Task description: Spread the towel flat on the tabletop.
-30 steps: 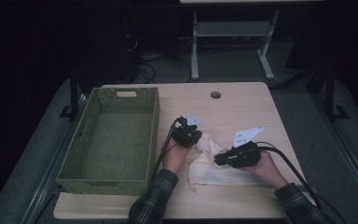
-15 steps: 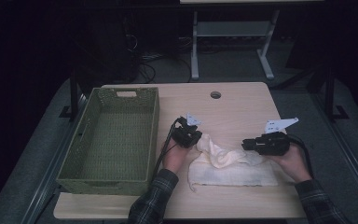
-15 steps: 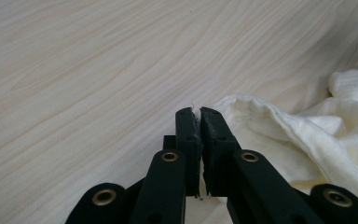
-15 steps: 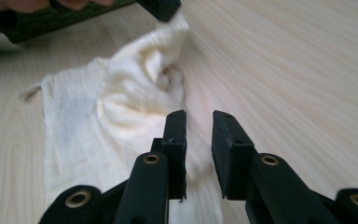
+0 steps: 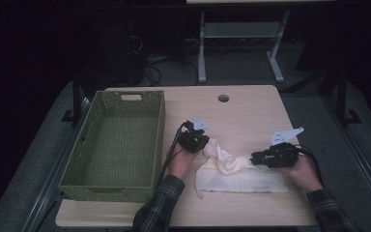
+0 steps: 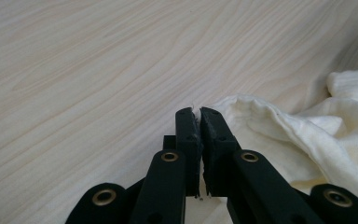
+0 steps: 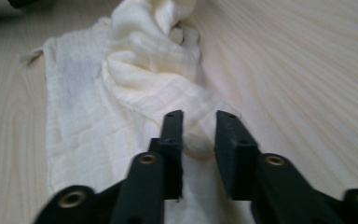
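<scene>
Cloth [image 5: 239, 171] lies on the desk [image 5: 251, 111] between my two claws, flat strip along the near side, a bunched ridge running from left claw [image 5: 204, 145] to right claw [image 5: 254, 158]. Left claw pinched tight on a cloth corner [image 6: 196, 112], jaws nearly touching with fabric showing at the tips. Right claw narrow, jaws a little apart around a fold [image 7: 196, 142]; I can't tell if the pads actually press it. Change: a second ago the right claw sat close beside the left over a crumpled heap; it has since swung out to the right, and the cloth is drawn out long. I judge this as spreading or folding, mid-way, ridge still needs flattening. Basket [image 5: 113, 145] sits left of the left claw, empty.
</scene>
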